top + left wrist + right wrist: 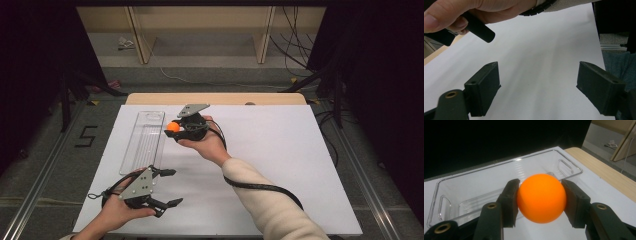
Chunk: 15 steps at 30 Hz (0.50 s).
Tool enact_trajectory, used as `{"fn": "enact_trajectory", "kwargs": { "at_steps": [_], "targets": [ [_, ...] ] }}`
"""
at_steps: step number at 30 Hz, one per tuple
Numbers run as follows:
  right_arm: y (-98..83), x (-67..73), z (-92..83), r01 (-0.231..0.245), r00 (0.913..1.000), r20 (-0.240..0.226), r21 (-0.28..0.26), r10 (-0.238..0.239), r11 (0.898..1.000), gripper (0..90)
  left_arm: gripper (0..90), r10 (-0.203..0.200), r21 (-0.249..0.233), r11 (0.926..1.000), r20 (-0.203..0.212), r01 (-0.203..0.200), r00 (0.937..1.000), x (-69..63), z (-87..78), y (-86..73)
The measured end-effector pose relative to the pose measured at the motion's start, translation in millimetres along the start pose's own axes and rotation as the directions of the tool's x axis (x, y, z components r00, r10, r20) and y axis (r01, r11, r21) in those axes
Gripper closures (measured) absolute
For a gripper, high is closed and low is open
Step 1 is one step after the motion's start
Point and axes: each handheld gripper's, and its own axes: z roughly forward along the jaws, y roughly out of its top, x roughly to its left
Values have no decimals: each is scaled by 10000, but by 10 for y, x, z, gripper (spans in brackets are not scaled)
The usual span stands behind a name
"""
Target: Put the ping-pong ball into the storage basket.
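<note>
An orange ball (541, 198) is clamped between the black jaws of my right gripper (173, 128), which is shut on it. The ball (173, 127) hangs just off the right rim of a clear plastic tray (144, 140) lying lengthwise on the white table sheet. In the right gripper view the tray (481, 182) lies directly behind the ball and looks empty. My left gripper (172, 187) rests near the table's front left, jaws wide apart and holding nothing. Its view looks across bare white sheet between its fingers (484, 90), with the other hand (474, 12) above.
The white sheet (280, 165) covers the table, with a wooden strip (215, 98) showing at the far edge. A black cable (265, 189) trails along the right sleeve. Wooden frame legs (137, 35) and floor cables (295, 45) lie beyond the table.
</note>
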Motion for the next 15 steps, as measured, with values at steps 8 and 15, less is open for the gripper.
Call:
{"fn": "enact_trajectory", "kwargs": {
  "at_steps": [8,15],
  "targets": [
    [10,14,20,30,10000,-18,15,-30,10000,514,180,10,-1,10000,22,-10,10000,0,1,0],
    [29,33,41,62,9999,-84,38,-62,10000,514,180,6,4,10000,19,-6,10000,-1,1,0]
  ]
}}
